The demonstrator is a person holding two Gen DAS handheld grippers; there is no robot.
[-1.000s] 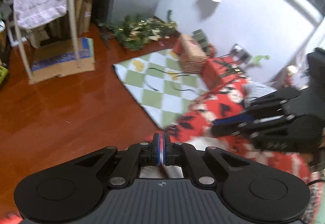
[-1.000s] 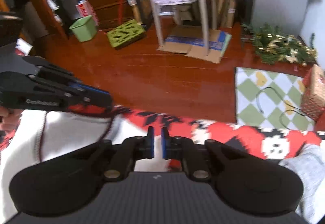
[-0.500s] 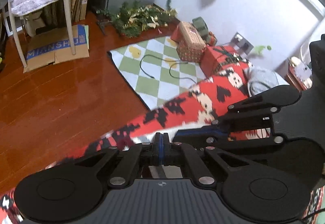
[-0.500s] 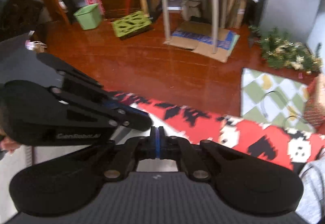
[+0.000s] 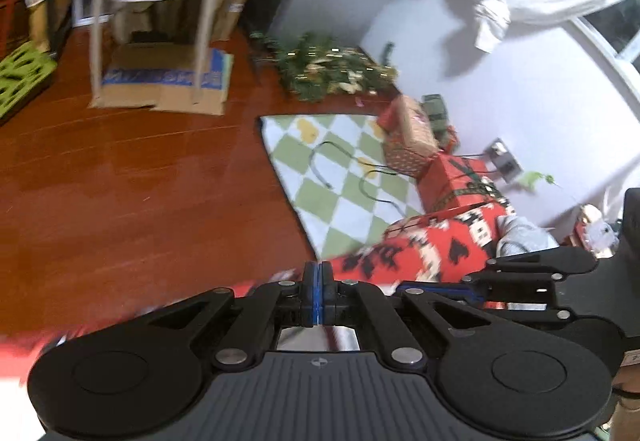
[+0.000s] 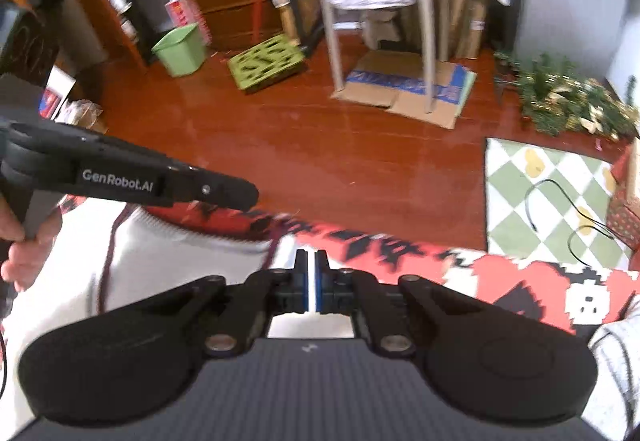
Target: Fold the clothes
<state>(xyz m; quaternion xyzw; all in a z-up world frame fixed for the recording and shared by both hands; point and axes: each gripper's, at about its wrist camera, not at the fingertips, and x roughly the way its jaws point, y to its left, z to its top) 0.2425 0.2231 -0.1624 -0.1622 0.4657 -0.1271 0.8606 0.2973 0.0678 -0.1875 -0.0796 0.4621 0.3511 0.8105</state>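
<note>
We counted two grippers and one white garment (image 6: 72,261) on a red patterned blanket (image 6: 500,277). The left gripper (image 5: 319,297) had its fingers pressed together; the right gripper (image 6: 311,283) showed a narrow gap, whether on cloth we could not tell. "GenRobot.AI" was legible.

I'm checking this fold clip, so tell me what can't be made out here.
- Left wrist view: whether the left hand-held gripper pinches the white garment; its body hides the cloth.
- Right wrist view: right hand-held gripper, same doubt.
- Red patterned blanket: motion blur smears its near edge.
</note>
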